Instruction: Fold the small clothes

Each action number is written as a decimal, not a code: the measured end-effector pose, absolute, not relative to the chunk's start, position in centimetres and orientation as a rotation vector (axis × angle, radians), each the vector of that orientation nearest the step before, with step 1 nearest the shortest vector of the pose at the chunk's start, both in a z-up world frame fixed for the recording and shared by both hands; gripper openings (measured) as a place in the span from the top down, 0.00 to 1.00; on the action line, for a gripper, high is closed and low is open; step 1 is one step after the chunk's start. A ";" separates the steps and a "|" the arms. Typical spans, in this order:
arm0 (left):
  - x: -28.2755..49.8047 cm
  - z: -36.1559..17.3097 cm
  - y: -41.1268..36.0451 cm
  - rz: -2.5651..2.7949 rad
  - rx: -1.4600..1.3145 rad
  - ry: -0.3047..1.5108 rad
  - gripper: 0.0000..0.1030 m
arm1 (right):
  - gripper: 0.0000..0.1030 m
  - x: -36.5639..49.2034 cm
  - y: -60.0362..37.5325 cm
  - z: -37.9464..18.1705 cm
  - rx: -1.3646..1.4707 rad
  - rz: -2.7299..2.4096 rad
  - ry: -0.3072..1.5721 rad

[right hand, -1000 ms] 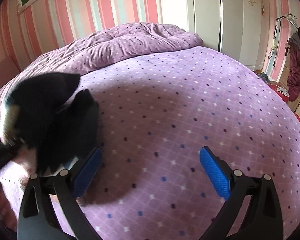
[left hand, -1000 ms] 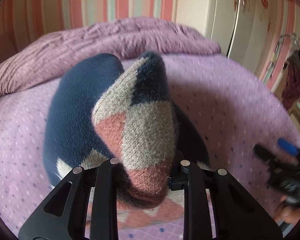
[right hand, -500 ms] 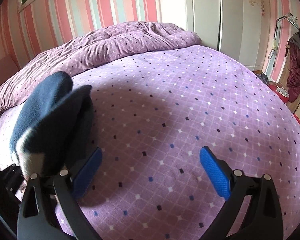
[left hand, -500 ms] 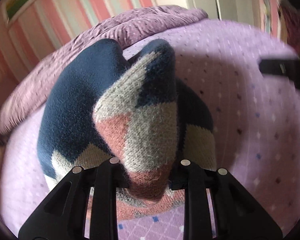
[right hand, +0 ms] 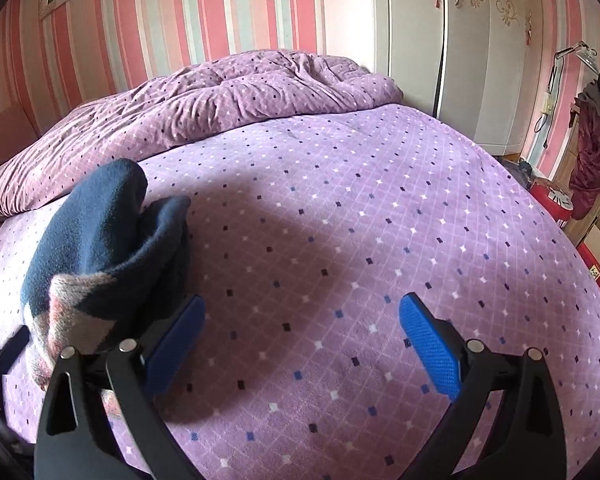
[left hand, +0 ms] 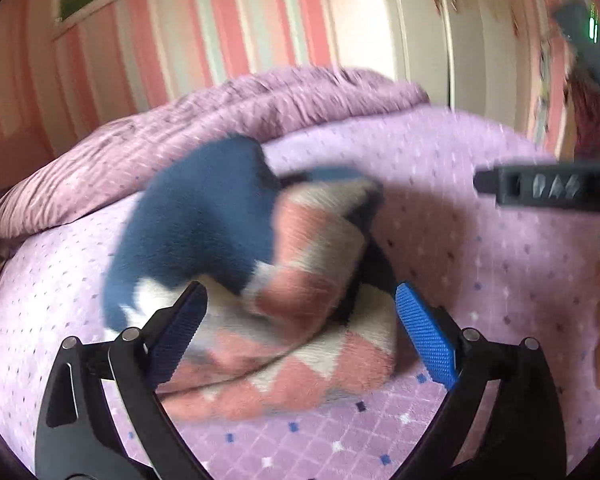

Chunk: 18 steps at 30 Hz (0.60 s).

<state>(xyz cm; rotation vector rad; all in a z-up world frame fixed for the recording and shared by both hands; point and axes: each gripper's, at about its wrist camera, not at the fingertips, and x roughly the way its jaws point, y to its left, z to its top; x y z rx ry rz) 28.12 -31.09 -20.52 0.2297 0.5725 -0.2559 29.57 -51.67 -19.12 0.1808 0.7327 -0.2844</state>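
Knitted garment point(left hand: 260, 280), navy with pink and cream diamonds, lies bunched on the purple bed point(right hand: 340, 220). We see it directly ahead of our left tool point(left hand: 300, 320), whose jaws gape wide around its near edge, gripping nothing. Our right tool point(right hand: 300, 332), also wide and empty, has it off to the left; only that sharper view shows the bare bedspread ahead.

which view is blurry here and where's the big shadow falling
Left wrist view: motion blur smears the knit garment, wall stripes and the right gripper; the left gripper itself stays sharp. Right wrist view: crisp, with a broad dark shadow across the purple bedspread ahead of the right gripper; fisheye bulges the bed.
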 end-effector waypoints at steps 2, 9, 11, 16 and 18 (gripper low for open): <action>28.1 -19.6 -29.6 -0.224 0.213 0.548 0.06 | 0.05 29.8 -51.3 -18.8 0.169 -0.281 0.732; 32.3 -18.7 -24.5 -0.196 0.101 0.544 0.07 | 0.05 30.7 -49.6 -16.4 0.172 -0.268 0.685; 32.9 -18.9 -23.3 -0.169 0.096 0.552 0.07 | 0.05 31.3 -48.5 -15.1 0.186 -0.239 0.666; 34.8 -20.3 -19.9 -0.095 0.056 0.597 0.07 | 0.05 34.2 -43.4 -13.4 0.101 -0.145 0.674; 35.2 -20.8 -18.7 -0.078 0.046 0.615 0.07 | 0.05 34.9 -41.6 -13.3 0.093 -0.103 0.678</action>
